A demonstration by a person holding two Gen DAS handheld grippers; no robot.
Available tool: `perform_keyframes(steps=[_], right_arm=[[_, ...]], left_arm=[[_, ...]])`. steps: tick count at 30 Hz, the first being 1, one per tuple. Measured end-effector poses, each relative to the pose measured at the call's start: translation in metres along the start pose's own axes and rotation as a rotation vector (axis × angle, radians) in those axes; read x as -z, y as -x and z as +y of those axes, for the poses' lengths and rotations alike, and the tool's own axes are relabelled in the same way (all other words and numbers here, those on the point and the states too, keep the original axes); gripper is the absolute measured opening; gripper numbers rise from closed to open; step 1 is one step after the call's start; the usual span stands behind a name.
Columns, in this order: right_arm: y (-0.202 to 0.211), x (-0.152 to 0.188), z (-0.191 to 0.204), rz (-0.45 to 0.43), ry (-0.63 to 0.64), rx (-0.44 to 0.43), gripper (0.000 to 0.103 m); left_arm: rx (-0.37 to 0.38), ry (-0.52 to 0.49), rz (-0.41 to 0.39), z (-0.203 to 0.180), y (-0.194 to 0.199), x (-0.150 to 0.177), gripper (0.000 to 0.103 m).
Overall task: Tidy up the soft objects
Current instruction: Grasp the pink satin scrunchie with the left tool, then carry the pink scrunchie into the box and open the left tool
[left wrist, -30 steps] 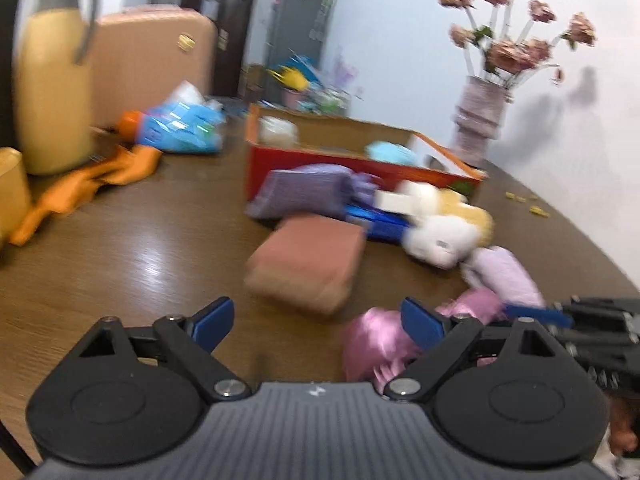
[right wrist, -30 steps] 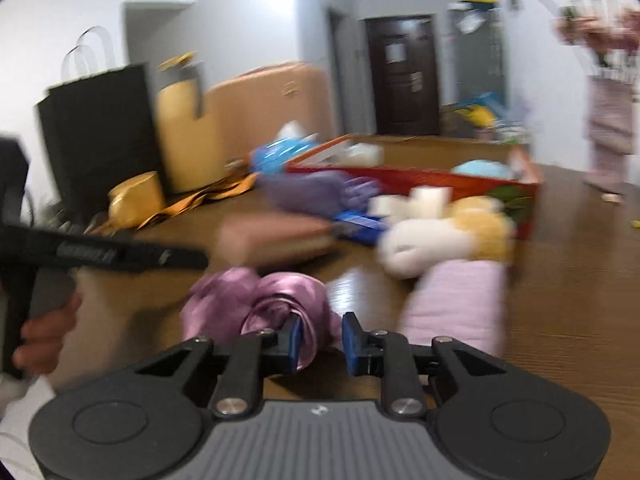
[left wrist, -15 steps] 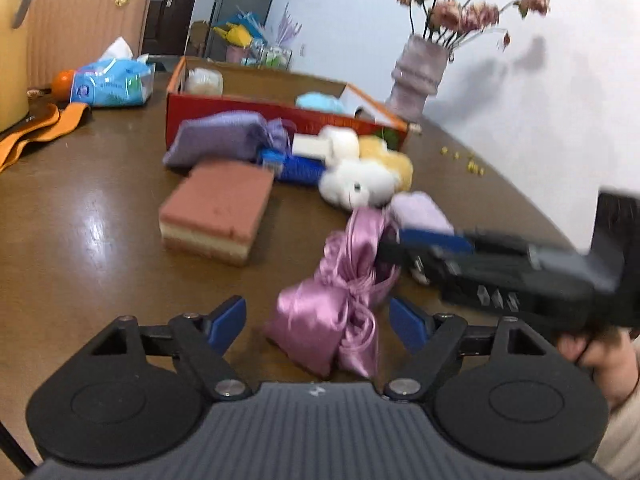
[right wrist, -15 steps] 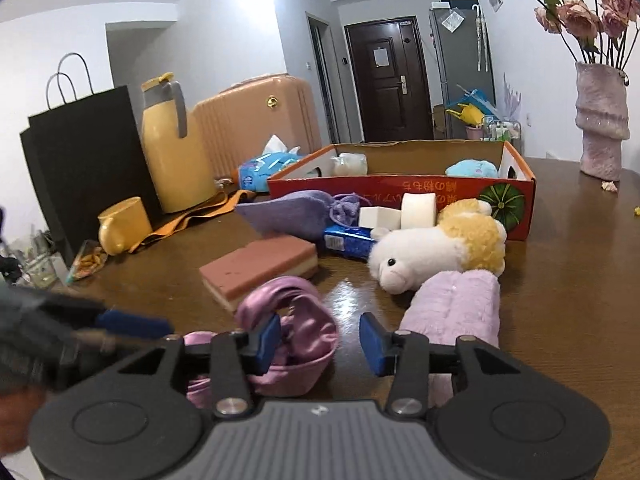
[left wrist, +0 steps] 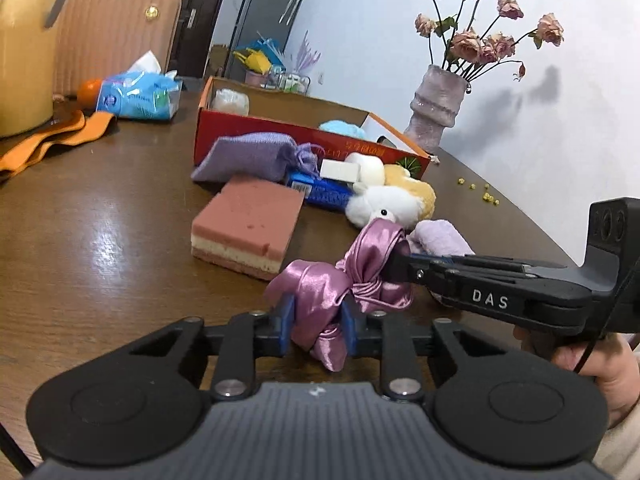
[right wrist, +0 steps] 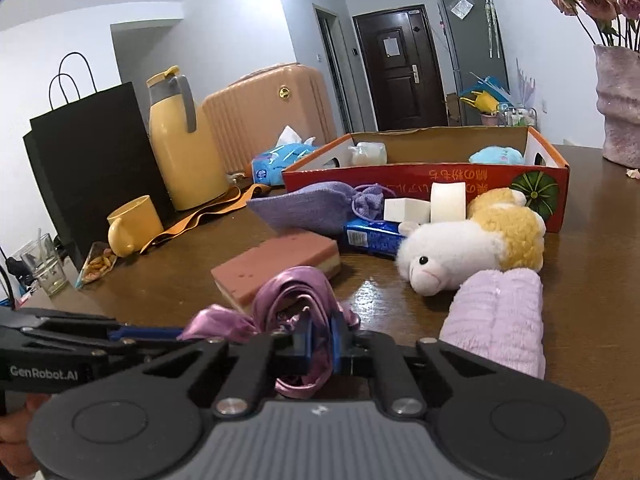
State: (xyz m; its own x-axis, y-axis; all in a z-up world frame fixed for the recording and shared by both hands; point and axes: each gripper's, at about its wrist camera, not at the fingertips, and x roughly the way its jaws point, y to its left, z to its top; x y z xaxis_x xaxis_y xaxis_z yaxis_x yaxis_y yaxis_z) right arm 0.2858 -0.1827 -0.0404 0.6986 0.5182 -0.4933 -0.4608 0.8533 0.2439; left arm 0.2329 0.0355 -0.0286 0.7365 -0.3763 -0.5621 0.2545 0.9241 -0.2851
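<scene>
A knotted pink satin cloth (left wrist: 340, 280) lies on the brown table (left wrist: 100, 220), held from both sides. My left gripper (left wrist: 317, 330) has its jaws closing, blue pads pressed on the cloth's near end. My right gripper (right wrist: 321, 340) is shut on a loop of the satin cloth (right wrist: 288, 292); in the left wrist view the right gripper (left wrist: 396, 264) reaches in from the right. Beyond lie a pink layered sponge (left wrist: 248, 228), a white and yellow plush sheep (right wrist: 460, 252), a lilac towel roll (right wrist: 500, 320) and a purple pouch (left wrist: 248, 156). A red cardboard box (right wrist: 420, 180) stands behind them.
A blue packet (right wrist: 372, 236) and white foam pieces (right wrist: 448, 202) lie before the box. A vase of flowers (left wrist: 438, 116) stands back right. On the left are a yellow jug (right wrist: 180, 148), a yellow mug (right wrist: 132, 224), a glass (right wrist: 44, 268), a black bag (right wrist: 92, 152), an orange strap (left wrist: 52, 140) and a tissue pack (left wrist: 136, 96).
Half a second ago both grippers stood open around the satin cloth. Now the left pads have closed on its near end and the right pads have shut on its loop.
</scene>
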Motion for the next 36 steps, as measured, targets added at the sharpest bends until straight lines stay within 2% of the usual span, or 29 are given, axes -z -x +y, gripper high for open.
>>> perform_keyframes(steps=[6, 12, 14, 18, 23, 27, 28, 30, 34, 36], right_arm=[[0.018, 0.0, 0.005, -0.018, 0.01, 0.024, 0.008], [0.041, -0.008, 0.01, -0.076, 0.016, 0.035, 0.008], [0.043, -0.015, 0.01, -0.097, 0.018, 0.041, 0.008], [0.042, -0.033, 0.009, -0.129, 0.032, 0.049, 0.006], [0.03, -0.071, 0.001, -0.178, 0.064, 0.075, 0.005], [0.011, -0.118, -0.006, -0.217, 0.14, 0.095, 0.005], [0.003, -0.134, -0.01, -0.228, 0.166, 0.106, 0.005], [-0.02, -0.164, -0.02, -0.217, 0.203, 0.108, 0.005], [-0.077, -0.217, -0.051, -0.159, 0.205, 0.114, 0.004], [-0.109, -0.239, -0.067, -0.121, 0.213, 0.133, 0.004]], left_arm=[[0.019, -0.01, -0.025, -0.005, 0.009, -0.003, 0.023], [0.047, -0.042, -0.068, -0.016, 0.019, -0.012, 0.021], [0.061, -0.055, -0.09, -0.017, 0.02, -0.022, 0.02], [0.038, -0.105, -0.128, -0.021, 0.015, -0.05, 0.014], [0.034, -0.163, -0.209, -0.023, 0.003, -0.097, 0.014], [0.025, -0.217, -0.237, -0.024, -0.022, -0.152, 0.013], [0.023, -0.236, -0.247, -0.024, -0.033, -0.17, 0.011], [0.021, -0.254, -0.257, -0.022, -0.056, -0.201, 0.011], [0.017, -0.245, -0.195, -0.009, -0.117, -0.25, 0.008], [-0.016, -0.257, -0.163, -0.001, -0.155, -0.268, 0.007]])
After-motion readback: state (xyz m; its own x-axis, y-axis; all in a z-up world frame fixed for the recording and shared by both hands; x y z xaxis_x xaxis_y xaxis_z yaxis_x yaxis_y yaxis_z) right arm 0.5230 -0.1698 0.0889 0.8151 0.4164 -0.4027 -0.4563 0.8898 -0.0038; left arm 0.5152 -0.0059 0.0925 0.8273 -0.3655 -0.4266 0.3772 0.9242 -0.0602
